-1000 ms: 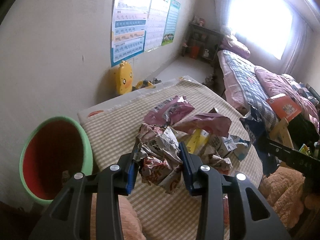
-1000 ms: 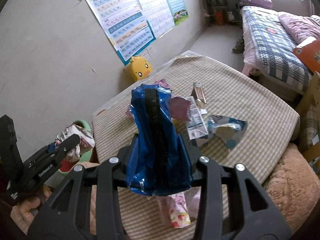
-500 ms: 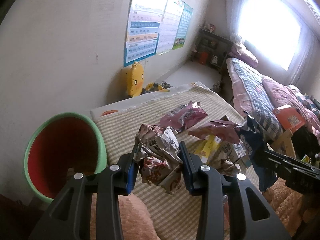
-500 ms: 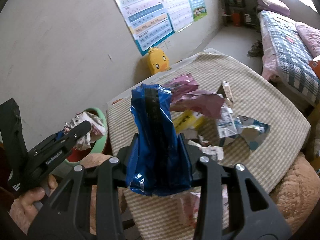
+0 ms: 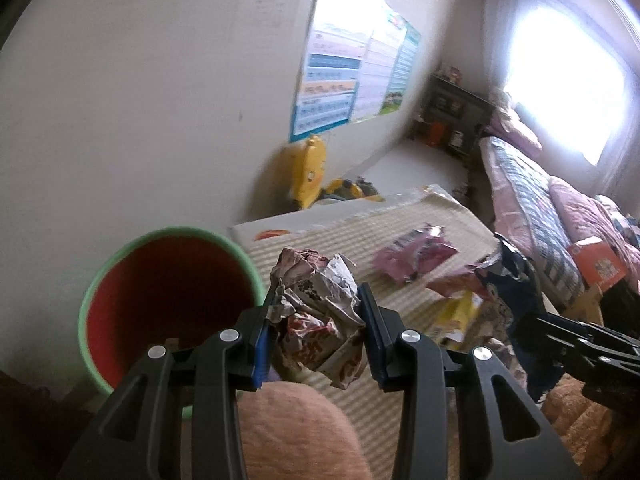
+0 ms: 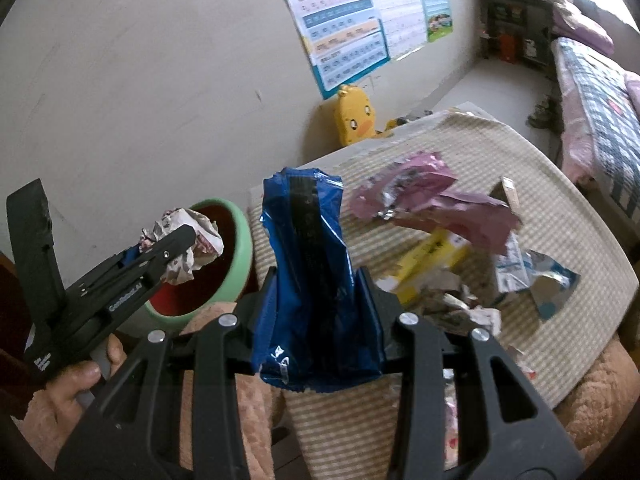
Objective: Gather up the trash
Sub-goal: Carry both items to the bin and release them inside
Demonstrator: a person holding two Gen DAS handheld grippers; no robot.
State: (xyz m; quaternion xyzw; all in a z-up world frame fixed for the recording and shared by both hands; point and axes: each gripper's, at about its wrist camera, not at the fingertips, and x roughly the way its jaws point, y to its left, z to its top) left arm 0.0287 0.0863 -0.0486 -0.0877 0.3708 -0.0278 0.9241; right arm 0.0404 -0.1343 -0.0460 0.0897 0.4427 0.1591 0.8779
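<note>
My left gripper (image 5: pixel 318 312) is shut on a crumpled paper wrapper (image 5: pixel 320 312), held just right of a green bin (image 5: pixel 90 312) with a red inside. In the right wrist view that wrapper (image 6: pixel 188 240) hangs above the bin's (image 6: pixel 240 256) mouth. My right gripper (image 6: pixel 316 284) is shut on a blue foil bag (image 6: pixel 308 272) that stands upright between its fingers, above the table's near edge. More trash lies on the checked table (image 6: pixel 560 200): pink wrappers (image 6: pixel 424 196), a yellow box (image 6: pixel 432 260), a white and blue packet (image 6: pixel 532 272).
A yellow duck toy (image 6: pixel 354 118) leans on the wall behind the table, under posters (image 6: pixel 352 28). A bed (image 5: pixel 532 200) with pink bedding runs along the right. A peach fleece sleeve (image 5: pixel 296 432) sits below the grippers. The bin stands left of the table.
Both grippers have swung left toward the green bin with their loads. The bin now fills more of the left wrist view, and the crumpled wrapper hangs over its mouth.
</note>
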